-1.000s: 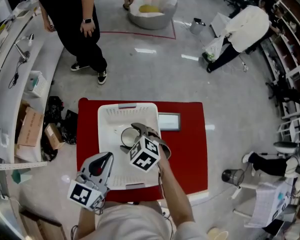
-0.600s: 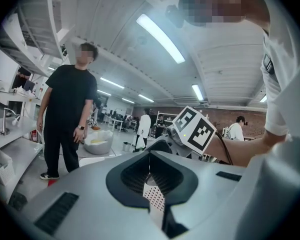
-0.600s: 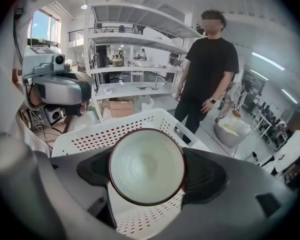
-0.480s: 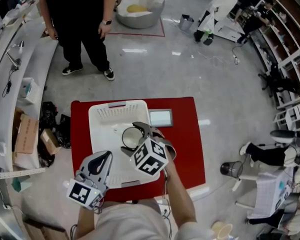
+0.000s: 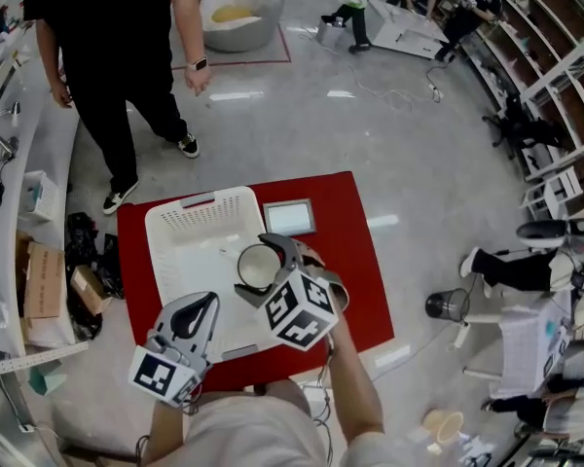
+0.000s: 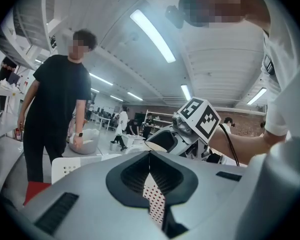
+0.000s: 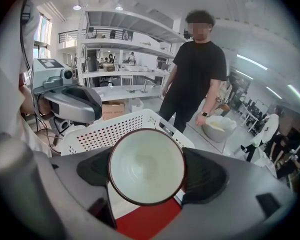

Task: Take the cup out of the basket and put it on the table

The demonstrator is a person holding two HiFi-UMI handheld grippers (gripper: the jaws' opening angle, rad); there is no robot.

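Observation:
The cup (image 5: 259, 265), pale inside with a dark brown rim, is clamped in my right gripper (image 5: 263, 267) and held above the right side of the white basket (image 5: 189, 232). In the right gripper view the cup (image 7: 146, 166) faces the camera with its mouth, between both jaws, with the basket's perforated wall (image 7: 107, 130) behind it and red table (image 7: 146, 221) below. My left gripper (image 5: 200, 309) hovers near the basket's near left corner, holding nothing. In its own view the left gripper (image 6: 150, 170) has its jaws together.
The red table (image 5: 358, 261) carries a small grey framed panel (image 5: 289, 217) just right of the basket's far end. A person in black (image 5: 117, 37) stands on the floor beyond the table. Cardboard boxes (image 5: 41, 280) lie at the left, a dark bucket (image 5: 445, 305) at the right.
The head view has shifted, so table and basket sit further left. The cup in the right gripper now stands nearer the basket's right rim. The person in black has stepped left.

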